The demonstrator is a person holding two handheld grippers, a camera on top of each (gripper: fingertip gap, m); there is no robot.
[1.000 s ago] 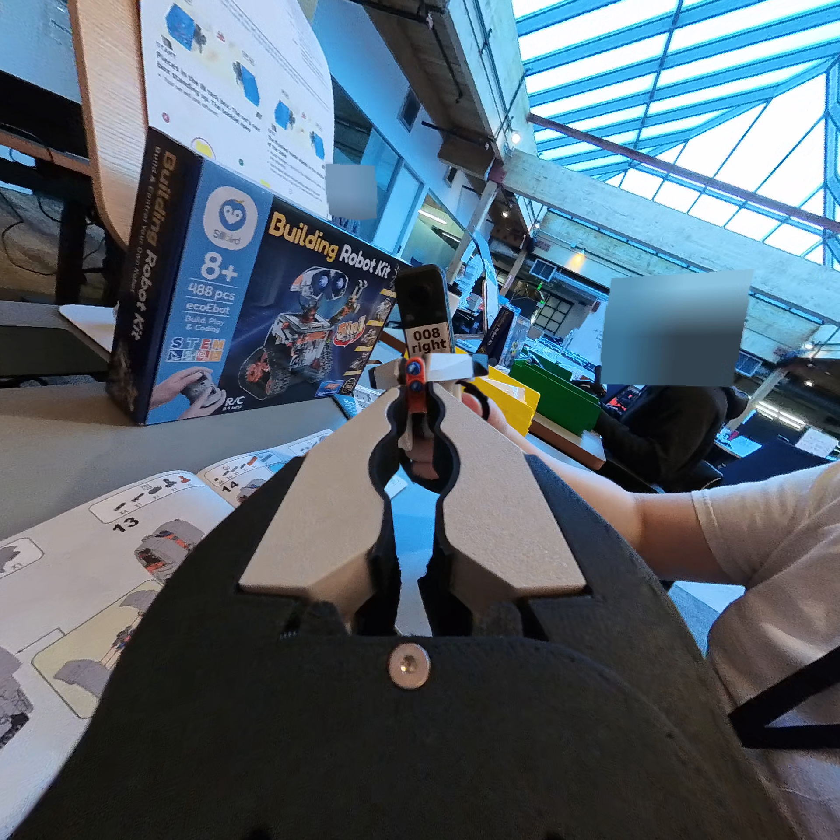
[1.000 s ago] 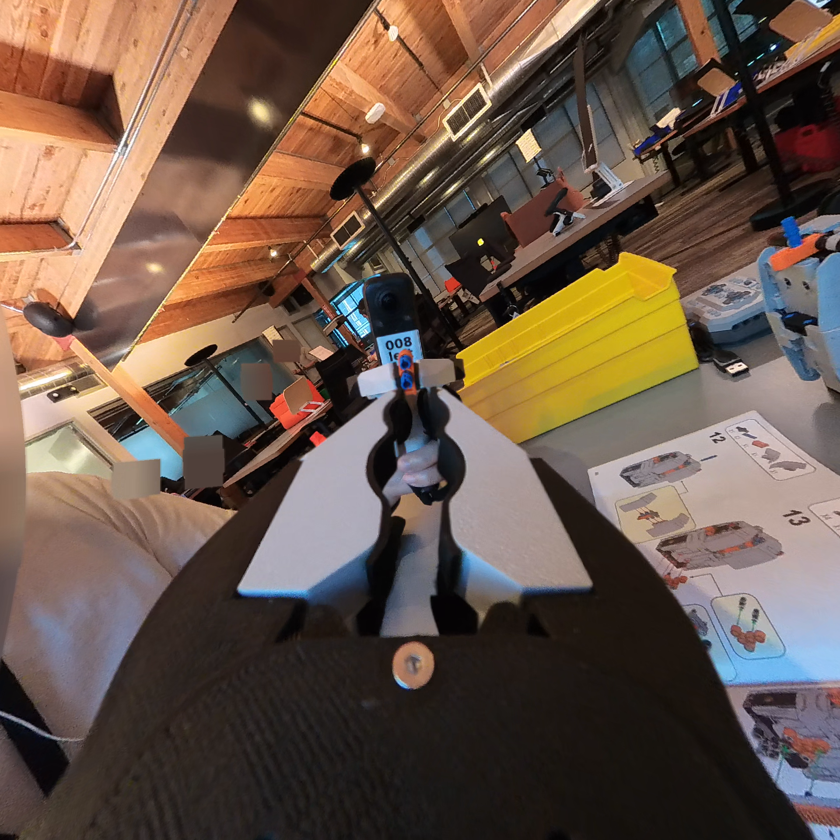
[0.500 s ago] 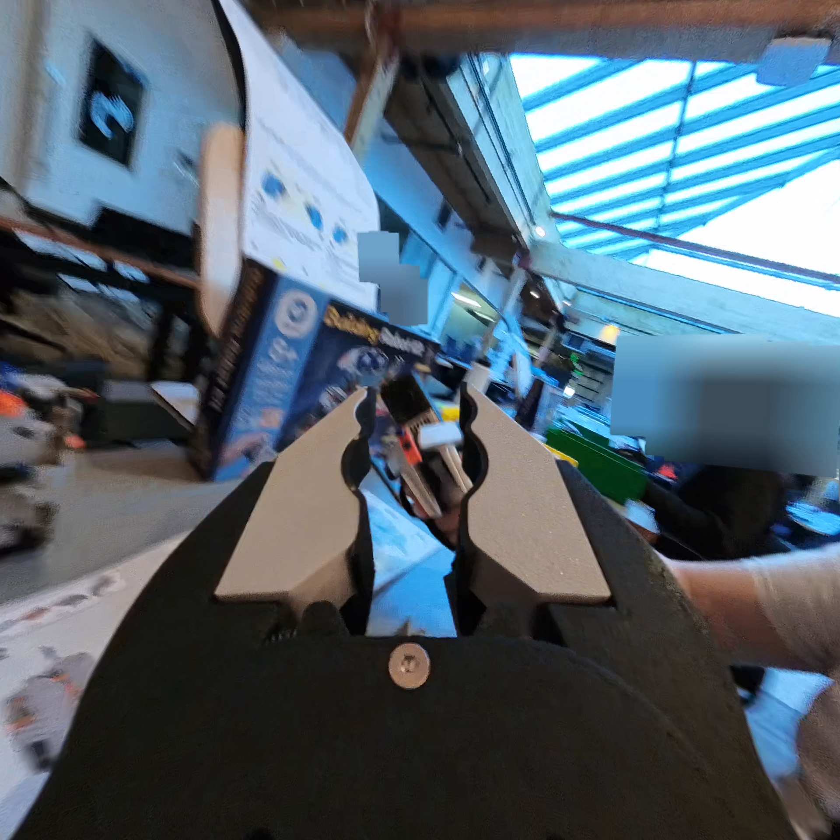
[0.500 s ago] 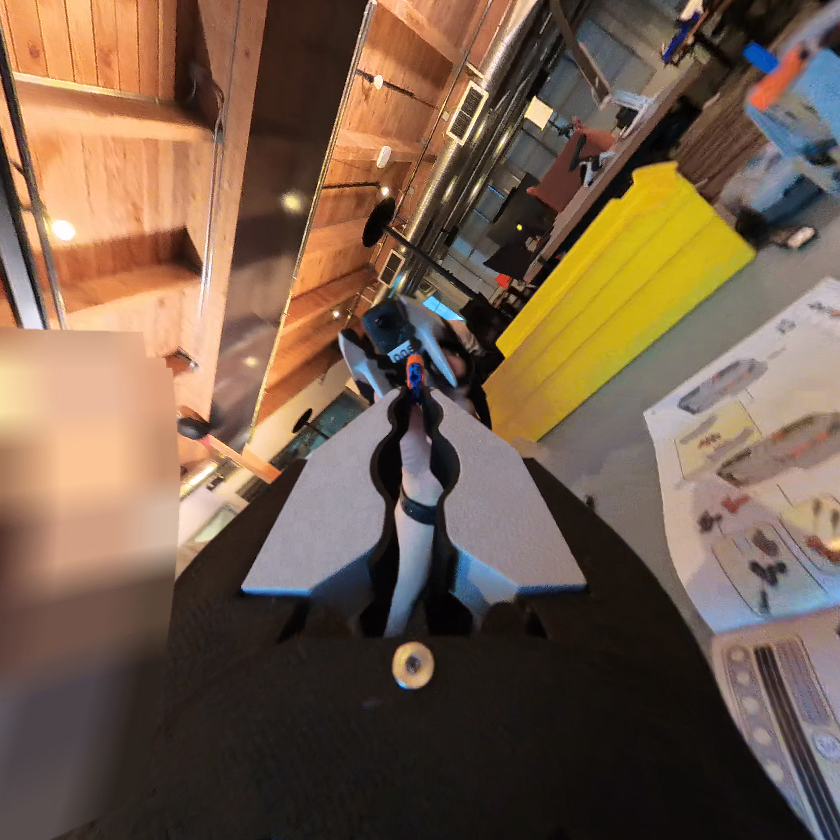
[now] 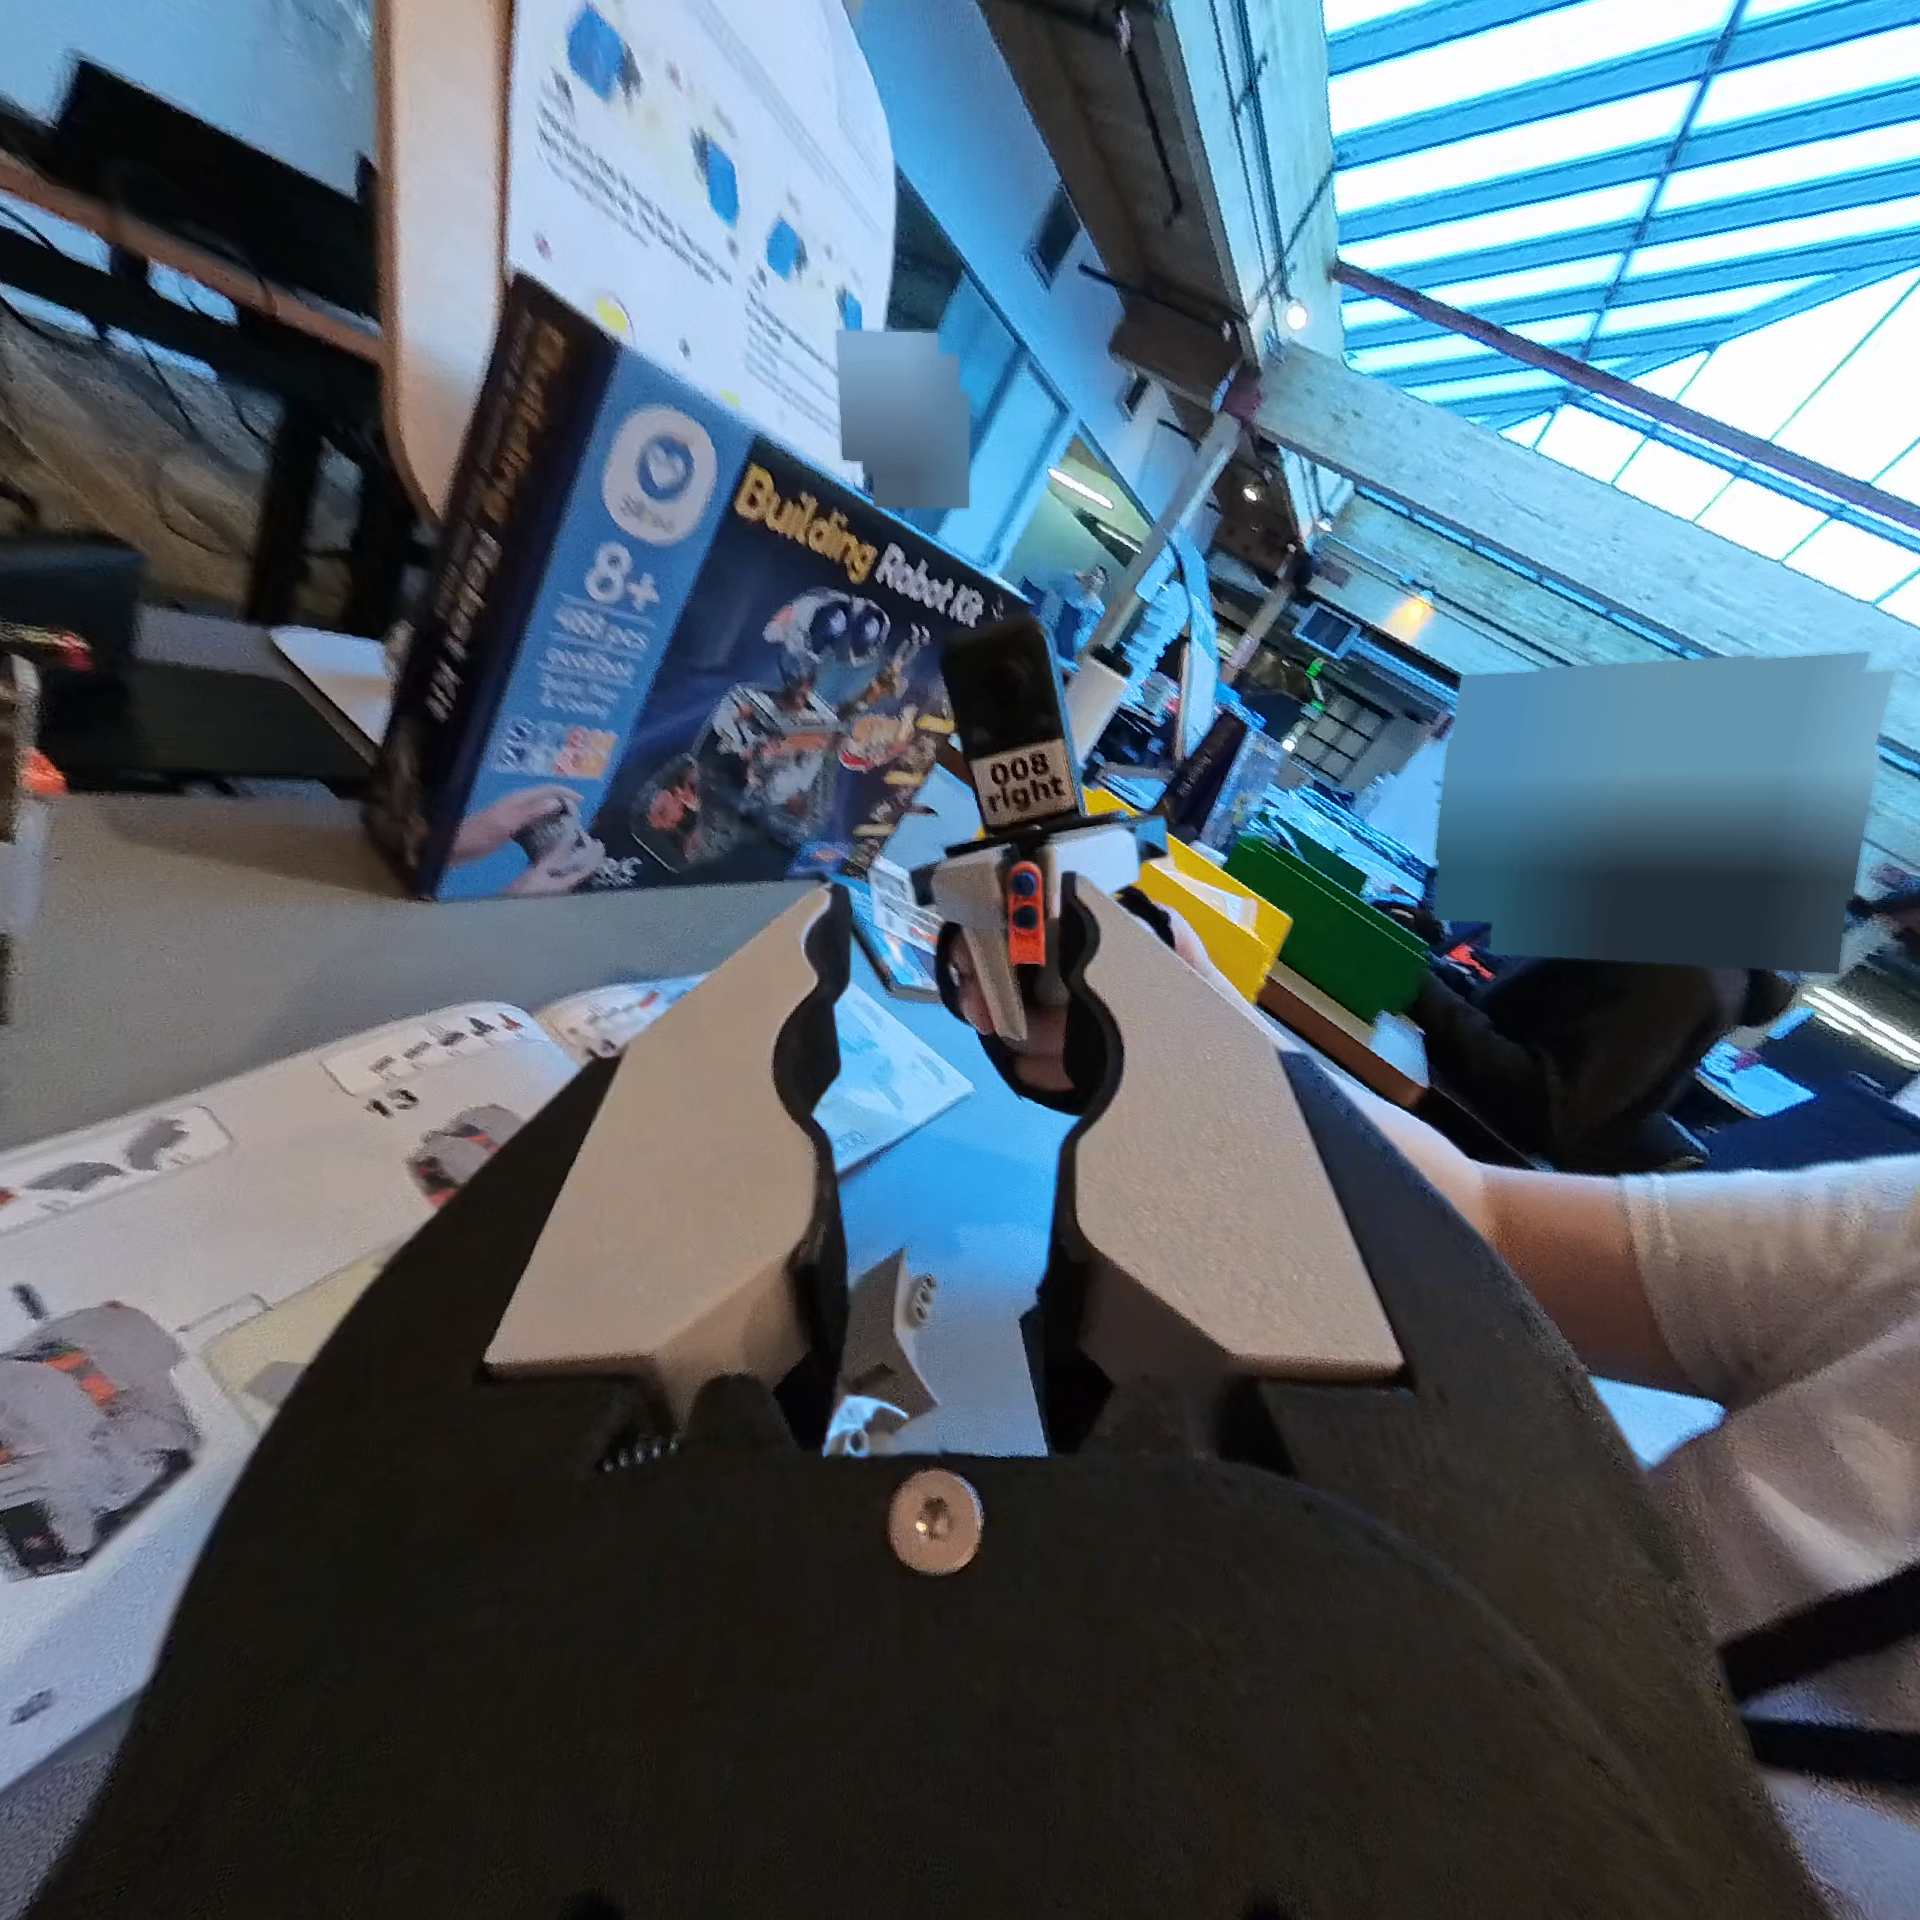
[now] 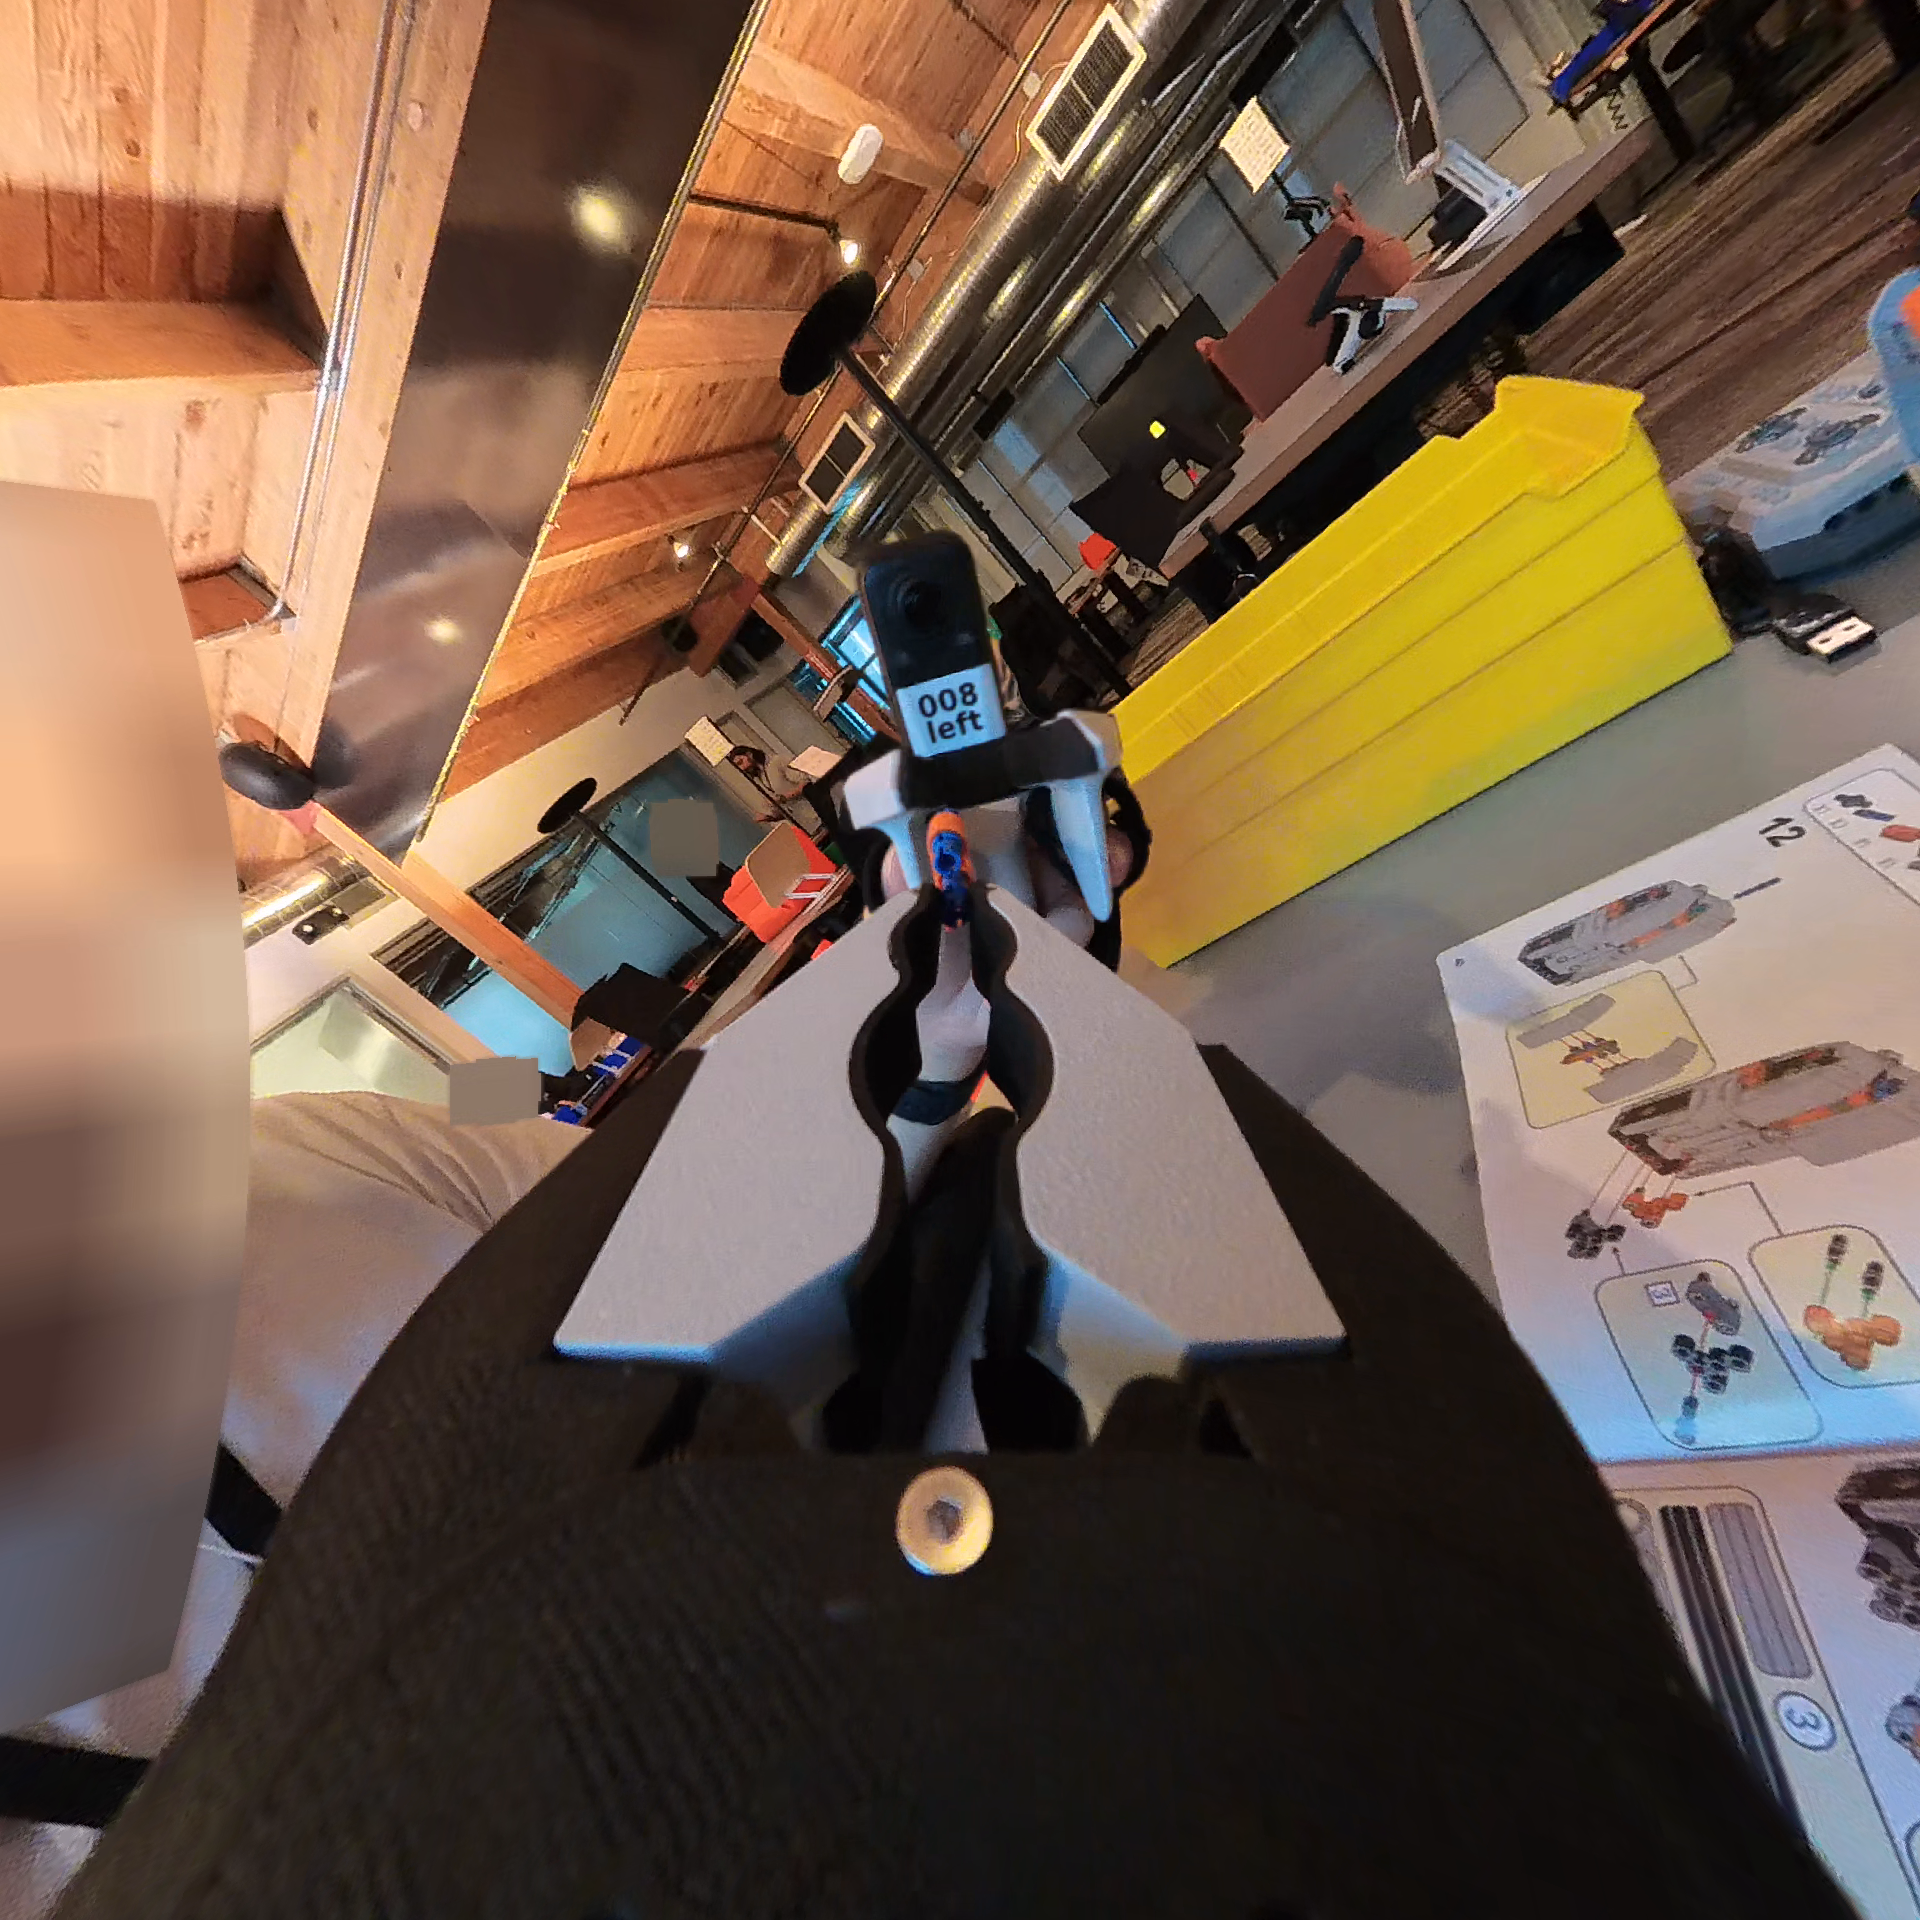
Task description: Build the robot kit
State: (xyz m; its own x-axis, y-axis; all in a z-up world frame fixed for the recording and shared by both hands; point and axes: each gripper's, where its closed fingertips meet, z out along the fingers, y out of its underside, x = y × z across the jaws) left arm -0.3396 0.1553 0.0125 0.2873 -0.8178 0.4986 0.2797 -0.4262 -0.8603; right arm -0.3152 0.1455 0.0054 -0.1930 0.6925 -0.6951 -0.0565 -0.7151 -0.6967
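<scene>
Both grippers face off: right [image 6: 951, 914] pinches an orange-blue piece [image 6: 945, 868], left [image 5: 951, 914] gapes.

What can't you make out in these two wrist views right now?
Orange-and-blue piece, right wrist view: lower end hidden inside the shut right gripper.
Grey piece, left wrist view: base hidden behind the open left gripper.
Kit box, left wrist view: blurred, far corner covered by a camera.
Instruction booklet, right wrist view: cut off by the right edge.
</scene>
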